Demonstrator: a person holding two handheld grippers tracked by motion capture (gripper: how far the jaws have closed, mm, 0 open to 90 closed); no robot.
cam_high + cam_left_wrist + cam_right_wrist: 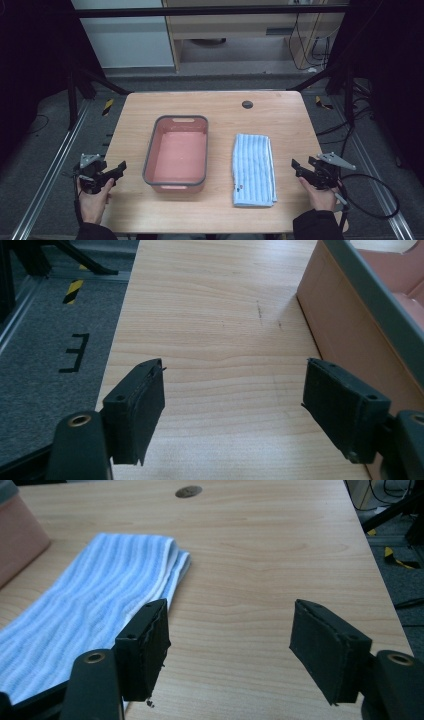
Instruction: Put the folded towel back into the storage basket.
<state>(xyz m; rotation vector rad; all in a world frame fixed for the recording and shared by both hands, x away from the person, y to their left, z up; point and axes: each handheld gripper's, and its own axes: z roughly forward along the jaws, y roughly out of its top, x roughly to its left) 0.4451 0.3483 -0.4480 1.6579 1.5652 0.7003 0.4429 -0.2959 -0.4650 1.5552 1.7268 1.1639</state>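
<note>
Grey carpet floor (45, 150); black frame struts (72, 95); pale wood cabinet (240, 30) behind; hazard-tape markers (107, 106); cables (320, 50) right.

Ahead and right of the left jaws, a tub (350, 315); ahead and left of the right jaws, a towel (85, 605), on the table (260, 545).
</note>
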